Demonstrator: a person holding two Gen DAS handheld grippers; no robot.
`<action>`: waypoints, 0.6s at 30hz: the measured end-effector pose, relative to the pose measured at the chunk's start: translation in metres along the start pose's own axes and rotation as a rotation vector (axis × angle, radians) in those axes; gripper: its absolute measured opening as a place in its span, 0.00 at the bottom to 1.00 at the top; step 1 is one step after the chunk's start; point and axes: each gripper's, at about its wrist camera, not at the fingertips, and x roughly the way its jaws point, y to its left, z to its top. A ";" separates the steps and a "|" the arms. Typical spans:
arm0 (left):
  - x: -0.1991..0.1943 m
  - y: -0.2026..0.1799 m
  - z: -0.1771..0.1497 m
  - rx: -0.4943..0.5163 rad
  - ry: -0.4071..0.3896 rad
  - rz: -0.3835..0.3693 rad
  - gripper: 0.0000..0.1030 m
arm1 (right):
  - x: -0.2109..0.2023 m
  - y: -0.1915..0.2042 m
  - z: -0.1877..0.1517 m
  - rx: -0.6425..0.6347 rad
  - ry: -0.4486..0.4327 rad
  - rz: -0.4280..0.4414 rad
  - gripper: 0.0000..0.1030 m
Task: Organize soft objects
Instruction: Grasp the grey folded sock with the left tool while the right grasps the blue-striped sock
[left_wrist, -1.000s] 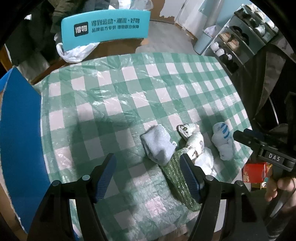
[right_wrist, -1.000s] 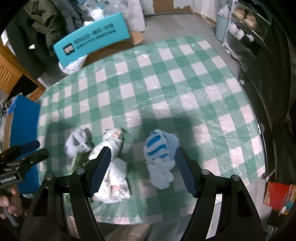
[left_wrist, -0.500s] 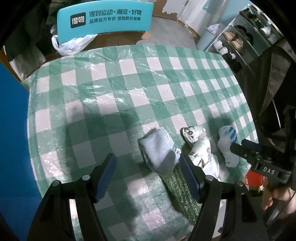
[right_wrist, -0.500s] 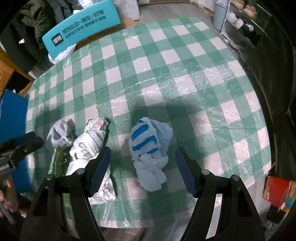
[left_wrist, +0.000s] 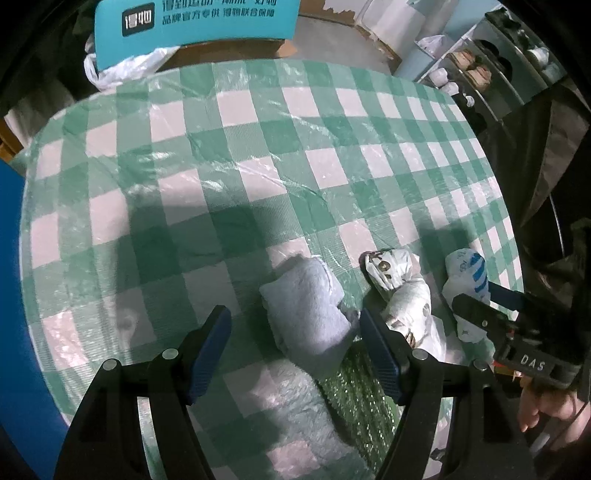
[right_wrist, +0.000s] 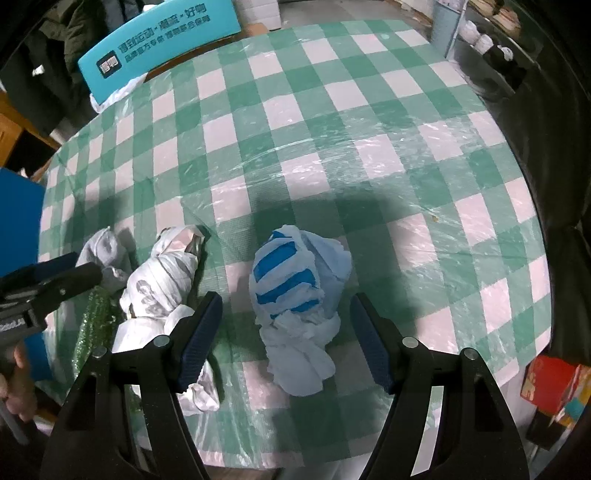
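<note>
Having sunk closer to the table (left_wrist: 258, 177) than a second ago, the left gripper (left_wrist: 295, 343) hangs with jaws wide around a grey rolled sock (left_wrist: 306, 306), untouched, near the front edge. The right gripper (right_wrist: 286, 332), equally wide, straddles a blue-striped white bundle (right_wrist: 295, 280). Between them lies a printed white bundle (right_wrist: 162, 277) beside a knobbly green sock (left_wrist: 365, 391). Crinkled clear plastic covers the checked cloth.
</note>
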 end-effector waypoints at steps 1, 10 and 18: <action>0.003 0.000 0.000 0.001 0.003 -0.002 0.71 | 0.001 0.001 0.000 -0.007 0.001 -0.003 0.70; 0.011 -0.001 -0.001 0.016 0.027 -0.023 0.35 | 0.015 0.001 0.002 -0.020 0.011 -0.021 0.49; -0.009 0.006 0.002 0.005 -0.040 -0.023 0.24 | 0.011 0.005 0.003 -0.038 -0.014 -0.008 0.43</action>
